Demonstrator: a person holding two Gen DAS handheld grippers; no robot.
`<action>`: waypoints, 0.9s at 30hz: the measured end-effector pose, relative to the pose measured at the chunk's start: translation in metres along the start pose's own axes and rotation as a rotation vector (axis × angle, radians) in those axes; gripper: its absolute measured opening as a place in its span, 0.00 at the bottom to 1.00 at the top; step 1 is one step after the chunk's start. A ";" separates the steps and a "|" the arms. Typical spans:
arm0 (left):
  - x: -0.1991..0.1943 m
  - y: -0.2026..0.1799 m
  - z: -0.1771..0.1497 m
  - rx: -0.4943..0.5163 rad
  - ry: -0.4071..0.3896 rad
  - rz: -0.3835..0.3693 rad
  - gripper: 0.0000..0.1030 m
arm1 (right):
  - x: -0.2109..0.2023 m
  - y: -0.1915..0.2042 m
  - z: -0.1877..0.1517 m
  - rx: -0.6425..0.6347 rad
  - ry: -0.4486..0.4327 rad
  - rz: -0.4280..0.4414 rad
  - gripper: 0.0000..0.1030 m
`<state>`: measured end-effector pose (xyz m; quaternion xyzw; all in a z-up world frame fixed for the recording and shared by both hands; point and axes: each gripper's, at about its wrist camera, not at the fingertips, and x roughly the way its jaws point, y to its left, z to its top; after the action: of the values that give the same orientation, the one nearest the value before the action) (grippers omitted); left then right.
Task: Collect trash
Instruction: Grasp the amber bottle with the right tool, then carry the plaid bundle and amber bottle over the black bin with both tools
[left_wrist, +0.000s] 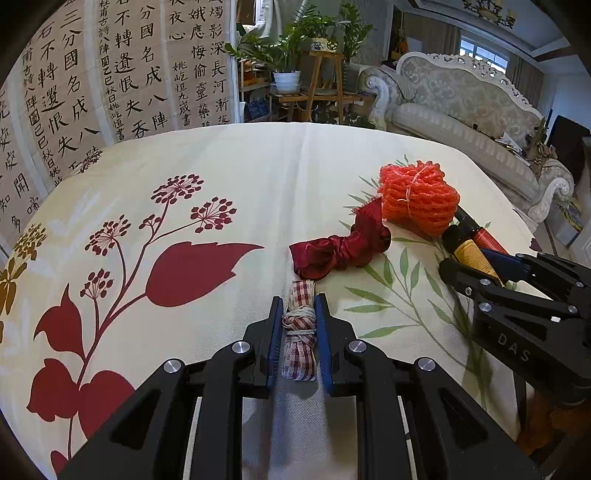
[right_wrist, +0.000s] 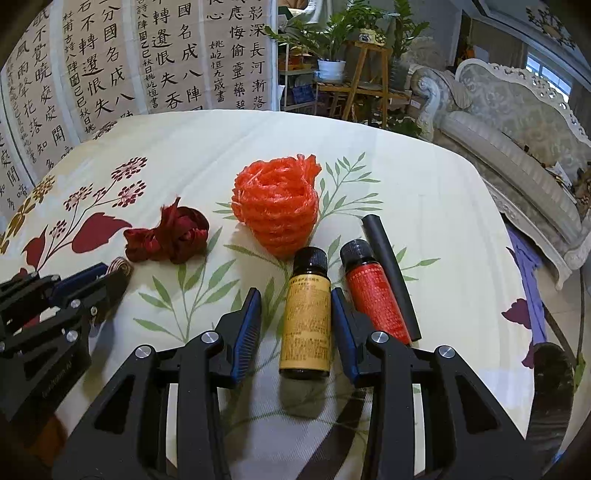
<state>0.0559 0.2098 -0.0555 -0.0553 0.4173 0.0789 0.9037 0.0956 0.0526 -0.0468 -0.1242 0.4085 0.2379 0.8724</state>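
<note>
While cloth bundle (left_wrist: 300, 334) fills left hand-held gripper (left_wrist: 299, 306).

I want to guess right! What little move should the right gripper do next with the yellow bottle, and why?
Probably close. The right gripper is open with a finger on each side of the yellow bottle, a gap showing on the left, so squeezing shut would likely grab it.
</note>
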 end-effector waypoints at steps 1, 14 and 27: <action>0.000 0.000 0.000 0.001 0.000 0.000 0.18 | 0.001 0.000 0.001 0.001 0.003 0.001 0.37; 0.000 0.000 0.001 0.005 0.001 0.007 0.18 | -0.006 0.002 -0.009 -0.006 0.002 0.011 0.23; -0.013 -0.006 -0.003 -0.002 -0.029 -0.010 0.18 | -0.046 -0.007 -0.041 0.026 -0.041 0.020 0.22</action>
<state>0.0463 0.2019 -0.0474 -0.0570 0.4036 0.0757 0.9100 0.0477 0.0154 -0.0372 -0.1037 0.3947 0.2436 0.8798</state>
